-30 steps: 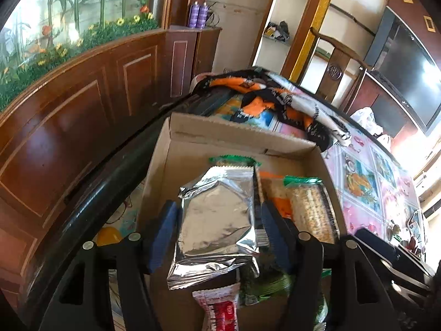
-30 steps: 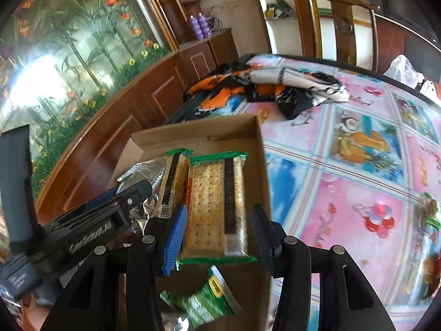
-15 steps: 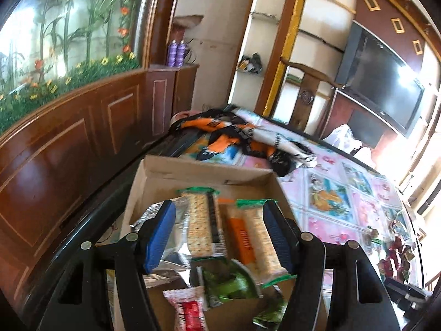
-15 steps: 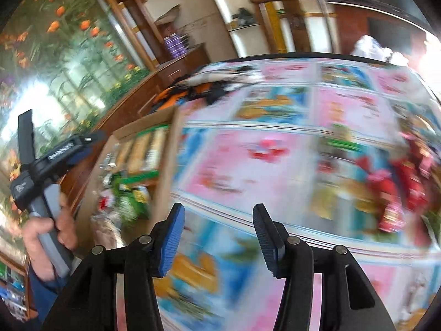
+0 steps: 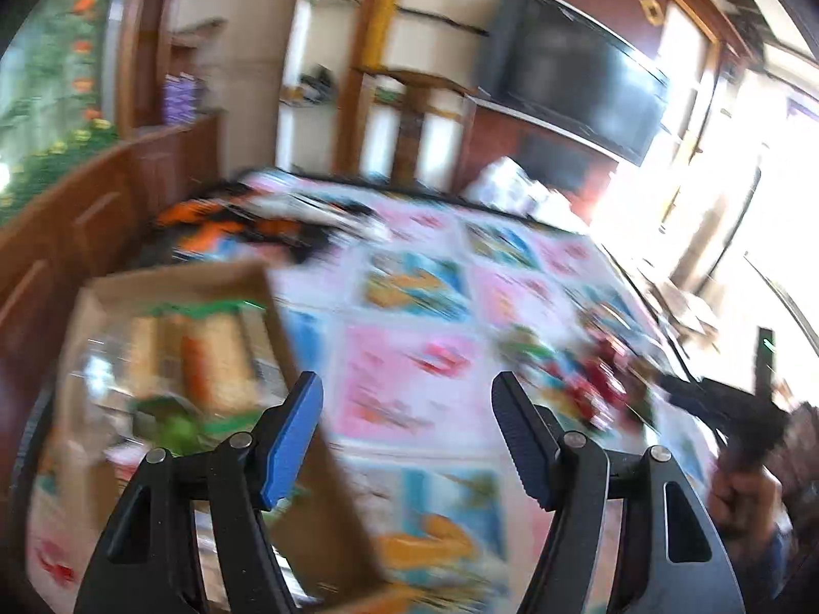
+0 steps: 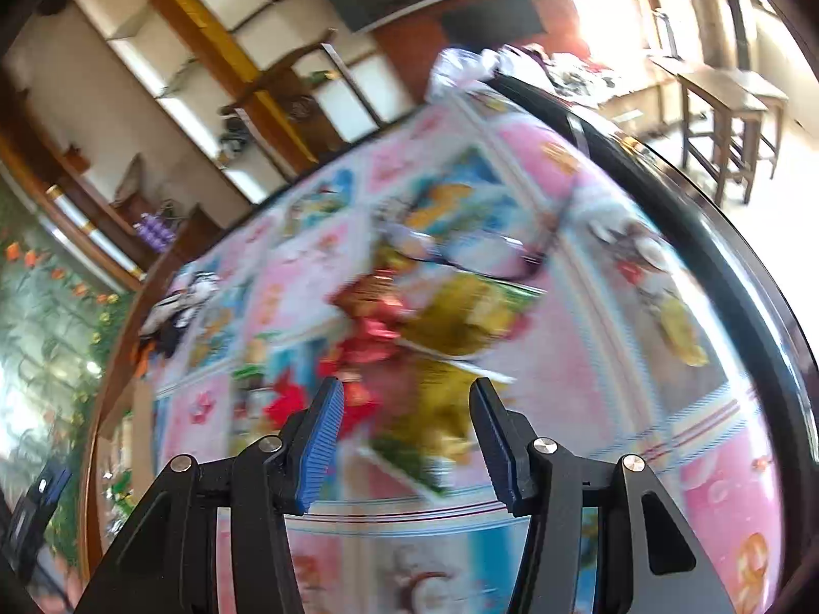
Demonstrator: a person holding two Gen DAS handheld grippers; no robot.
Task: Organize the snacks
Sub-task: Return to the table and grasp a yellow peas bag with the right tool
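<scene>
A cardboard box (image 5: 266, 286) with cracker packs (image 5: 215, 358) and other snacks sits at the table's left end, blurred. My left gripper (image 5: 407, 435) is open and empty, above the box's right wall. A heap of loose snack packs, red (image 6: 368, 343) and yellow-green (image 6: 460, 317), lies on the flowered tablecloth (image 6: 614, 358). My right gripper (image 6: 402, 440) is open and empty, just short of that heap. The right gripper also shows at the far right of the left wrist view (image 5: 716, 404), near the same heap (image 5: 599, 384).
A bundle of orange, black and white cloth (image 5: 245, 225) lies beyond the box. A white plastic bag (image 6: 460, 66) sits at the table's far edge. A wooden chair (image 6: 307, 82), shelves, a TV (image 5: 573, 77) and stools (image 6: 727, 117) stand around the table.
Both grippers have swung right, away from the box. The left let go of the silver pack in the box. The right left the cracker pack and now faces the snack heap.
</scene>
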